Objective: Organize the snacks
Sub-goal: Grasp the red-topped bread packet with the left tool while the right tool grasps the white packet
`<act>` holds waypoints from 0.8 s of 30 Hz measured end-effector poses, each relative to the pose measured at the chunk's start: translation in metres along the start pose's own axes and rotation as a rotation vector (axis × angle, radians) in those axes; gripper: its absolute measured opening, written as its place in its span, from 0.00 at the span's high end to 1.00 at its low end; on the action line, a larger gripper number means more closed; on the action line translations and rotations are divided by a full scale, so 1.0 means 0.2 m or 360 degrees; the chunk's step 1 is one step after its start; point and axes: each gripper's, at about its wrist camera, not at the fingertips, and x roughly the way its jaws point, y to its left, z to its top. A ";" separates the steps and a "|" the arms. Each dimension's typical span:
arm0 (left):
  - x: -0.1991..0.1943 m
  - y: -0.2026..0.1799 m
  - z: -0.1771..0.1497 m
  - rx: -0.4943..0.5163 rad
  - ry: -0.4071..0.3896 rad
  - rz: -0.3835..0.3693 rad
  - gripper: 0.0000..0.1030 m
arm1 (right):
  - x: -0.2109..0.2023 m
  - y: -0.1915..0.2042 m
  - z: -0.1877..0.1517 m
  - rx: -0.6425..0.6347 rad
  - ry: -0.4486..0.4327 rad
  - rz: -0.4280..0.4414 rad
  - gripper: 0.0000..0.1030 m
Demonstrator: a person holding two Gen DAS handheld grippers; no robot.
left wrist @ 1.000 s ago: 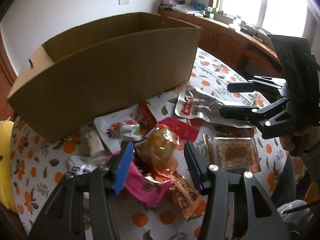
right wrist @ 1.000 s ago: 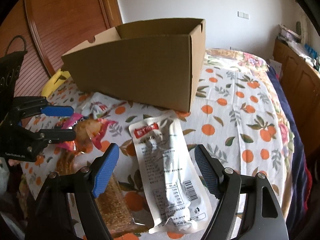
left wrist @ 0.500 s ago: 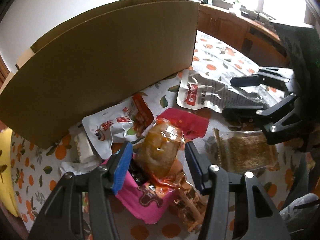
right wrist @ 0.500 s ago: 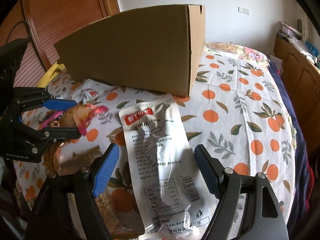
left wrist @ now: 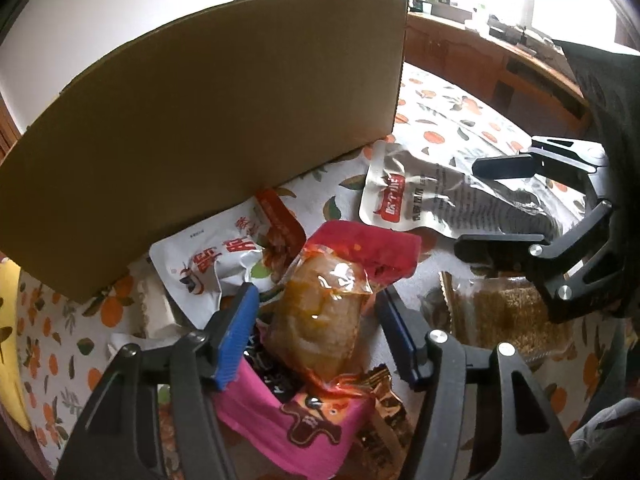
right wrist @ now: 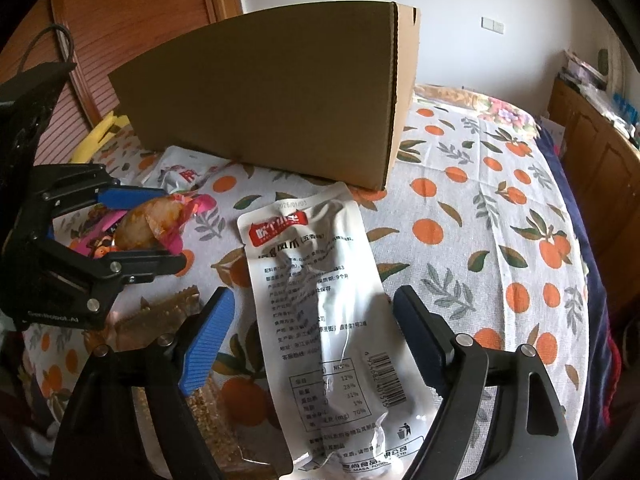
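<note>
My left gripper (left wrist: 316,316) is open, its blue pads on either side of a clear orange-brown snack pouch (left wrist: 320,312) with a red top that lies on a pile of packets; it also shows in the right wrist view (right wrist: 140,222). My right gripper (right wrist: 312,324) is open and straddles a long silver pouch (right wrist: 320,300) with a red label, flat on the cloth; that pouch shows in the left wrist view (left wrist: 436,204). A large cardboard box (right wrist: 272,100) stands just behind the snacks.
A white packet (left wrist: 208,264), a pink wrapper (left wrist: 296,424) and a clear pack of brown grain bars (left wrist: 508,316) lie around the pile on the orange-print cloth (right wrist: 500,216). A yellow object (left wrist: 8,336) lies at the left. Wooden cabinets (right wrist: 600,152) stand to the right.
Both grippers have come down and forward toward the snacks; the box rim now rises above both views. The left pads now flank the orange pouch, the right pads the silver pouch.
</note>
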 end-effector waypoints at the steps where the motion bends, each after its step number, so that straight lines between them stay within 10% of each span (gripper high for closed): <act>1: 0.00 0.00 -0.01 0.0008 -0.0012 0.0009 0.41 | 0.00 0.00 0.00 0.0005 -0.0002 0.0007 0.19; 7: -0.02 -0.02 -0.02 0.0000 -0.0041 0.0030 0.60 | 0.00 0.00 0.00 0.0004 0.0004 0.0008 0.19; 24: -0.08 0.02 -0.06 -0.0134 -0.0070 -0.0093 0.60 | 0.02 0.07 -0.01 -0.0094 0.0028 -0.0122 0.29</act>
